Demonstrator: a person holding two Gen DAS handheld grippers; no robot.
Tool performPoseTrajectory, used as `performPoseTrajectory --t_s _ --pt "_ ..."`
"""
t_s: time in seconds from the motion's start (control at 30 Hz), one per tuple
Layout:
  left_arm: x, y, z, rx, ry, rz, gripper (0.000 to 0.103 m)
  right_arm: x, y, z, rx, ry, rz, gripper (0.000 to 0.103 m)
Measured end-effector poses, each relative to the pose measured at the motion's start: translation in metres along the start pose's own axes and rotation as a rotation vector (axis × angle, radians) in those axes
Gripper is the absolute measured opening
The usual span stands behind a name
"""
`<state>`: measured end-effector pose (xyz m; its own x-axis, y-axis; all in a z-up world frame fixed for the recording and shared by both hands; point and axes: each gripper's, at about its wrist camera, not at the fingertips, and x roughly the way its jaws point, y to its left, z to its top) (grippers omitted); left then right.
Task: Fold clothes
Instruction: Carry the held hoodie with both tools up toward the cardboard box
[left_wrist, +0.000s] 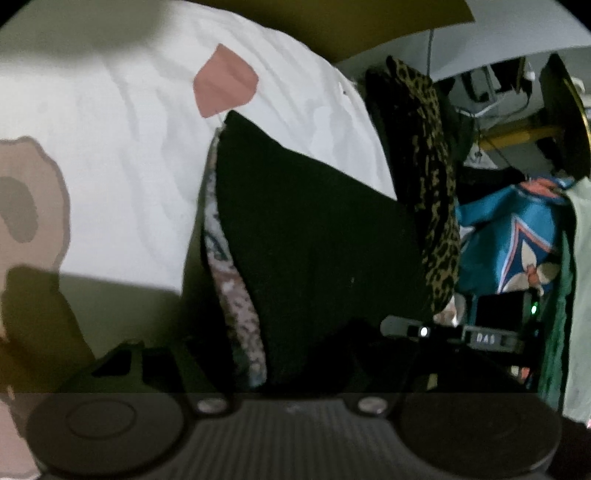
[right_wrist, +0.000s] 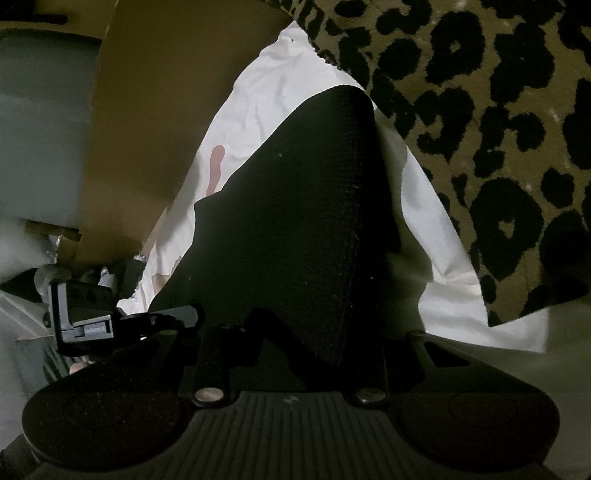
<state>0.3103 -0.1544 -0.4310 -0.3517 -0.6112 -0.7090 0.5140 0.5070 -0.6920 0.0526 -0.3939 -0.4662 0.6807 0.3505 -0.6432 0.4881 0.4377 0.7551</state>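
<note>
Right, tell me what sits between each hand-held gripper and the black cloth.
Nothing visible. The black knit cloth runs straight into the left hand-held gripper, and the same cloth reaches the right hand-held gripper. Fingertips are too dark to see.

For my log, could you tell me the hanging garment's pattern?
Leopard print, black spots on tan, clearest in the right wrist view.
</note>
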Motion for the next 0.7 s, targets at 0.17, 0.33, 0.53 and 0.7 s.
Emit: performPoseTrajectory --t_s 0.17,0.33,0.53,0.7 --pt "-0.002 0.0 -0.002 0.007 -0.004 0.024 0.057 0.001 0.003 0.0 -0.028 0.0 -0.014 0.03" --pt "-0.003 -0.003 -0.003 0.018 -0.018 0.066 0.047 0.0 0.008 0.0 -0.054 -0.006 -0.034 0.014" --pt "-0.01 -0.016 -0.01 0.033 -0.057 0.132 0.041 -0.001 0.029 0.001 -0.132 -0.009 -0.08 0.009" --pt "-0.013 -0.026 -0.016 0.04 -0.088 0.18 0.039 -0.002 0.04 0.002 -0.158 -0.015 -0.116 0.009"
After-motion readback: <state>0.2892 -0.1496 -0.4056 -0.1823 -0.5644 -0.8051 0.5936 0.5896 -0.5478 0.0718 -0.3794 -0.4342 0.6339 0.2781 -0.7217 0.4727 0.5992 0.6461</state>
